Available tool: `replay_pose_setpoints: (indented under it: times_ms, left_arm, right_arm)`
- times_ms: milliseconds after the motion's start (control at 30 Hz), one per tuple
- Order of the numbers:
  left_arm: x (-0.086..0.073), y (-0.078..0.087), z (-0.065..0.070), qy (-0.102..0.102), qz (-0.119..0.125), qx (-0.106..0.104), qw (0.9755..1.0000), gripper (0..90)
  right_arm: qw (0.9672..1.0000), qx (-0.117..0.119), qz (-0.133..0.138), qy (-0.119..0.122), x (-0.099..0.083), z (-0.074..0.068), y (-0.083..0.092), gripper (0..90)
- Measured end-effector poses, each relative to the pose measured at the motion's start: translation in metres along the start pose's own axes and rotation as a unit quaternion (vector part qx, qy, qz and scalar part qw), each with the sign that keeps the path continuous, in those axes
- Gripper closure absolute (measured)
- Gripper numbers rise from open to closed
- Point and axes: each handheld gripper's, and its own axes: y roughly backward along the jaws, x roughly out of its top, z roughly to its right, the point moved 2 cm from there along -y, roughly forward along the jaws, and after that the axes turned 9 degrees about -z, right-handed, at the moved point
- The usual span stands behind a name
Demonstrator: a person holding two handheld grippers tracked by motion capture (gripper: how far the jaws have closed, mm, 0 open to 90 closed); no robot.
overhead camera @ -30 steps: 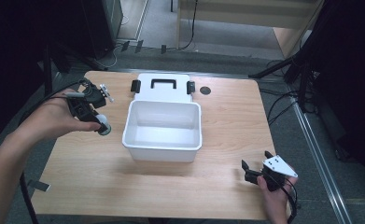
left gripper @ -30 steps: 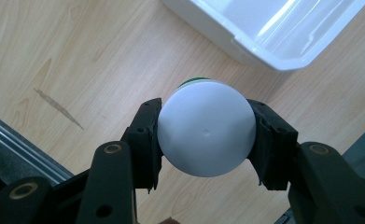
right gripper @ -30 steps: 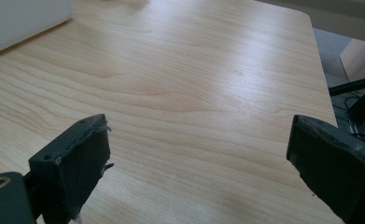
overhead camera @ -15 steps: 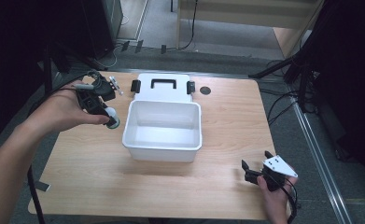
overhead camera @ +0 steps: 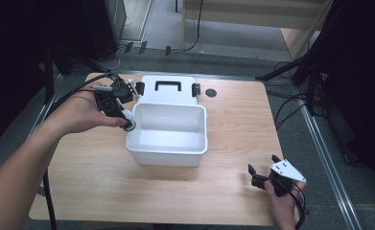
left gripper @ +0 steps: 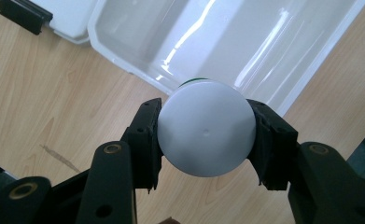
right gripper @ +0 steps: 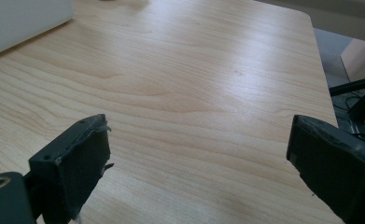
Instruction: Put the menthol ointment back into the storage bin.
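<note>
My left gripper (overhead camera: 126,123) is shut on a round white container with a green rim (overhead camera: 128,126). It holds the container just over the left rim of an open white bin (overhead camera: 167,157). In the left gripper view the container's white round face (left gripper: 206,135) sits squeezed between both jaws of the left gripper (left gripper: 203,111), with the bin (left gripper: 264,42) right behind it. The bin looks bare inside. My right gripper (overhead camera: 263,163) rests near the table's front right corner, open with nothing between its fingers. In the right gripper view, the right gripper (right gripper: 201,126) stands with its jaws wide apart over bare wood.
The bin's white lid (overhead camera: 168,88), with a black handle and black latches, lies flat behind the bin. A small black disc (overhead camera: 210,93) lies on the table right of the lid. Cables trail off the table's back left corner.
My left gripper has carried the round container rightward and a little up, from the table's left side to the bin's left rim. The right gripper has stayed put.
</note>
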Motion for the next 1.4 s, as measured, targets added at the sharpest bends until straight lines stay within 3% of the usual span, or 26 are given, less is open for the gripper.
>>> replay_pose_setpoints:
  times_ms: [467, 700, 1100, 1400]
  left_arm:
    - [0.024, -0.013, 0.011, -0.025, -0.007, 0.0, 0.9997, 51.4]
    - [0.037, -0.031, 0.017, -0.038, -0.015, -0.002, 0.9992, 51.3]
    - [0.048, -0.065, 0.021, -0.039, -0.028, -0.013, 0.9988, 51.3]
    - [0.053, -0.081, 0.025, -0.05, -0.035, -0.01, 0.9981, 51.3]
  right_arm:
    - [1.0, 0.001, 0.001, -0.001, 0.0, 0.0, 0.0, 6.3]
    - [1.0, 0.002, 0.002, -0.001, 0.0, 0.0, 0.0, 6.3]
    - [1.0, 0.002, 0.002, -0.001, 0.0, 0.001, 0.0, 6.3]
    - [1.0, 0.002, 0.002, -0.001, 0.0, 0.0, 0.0, 6.3]
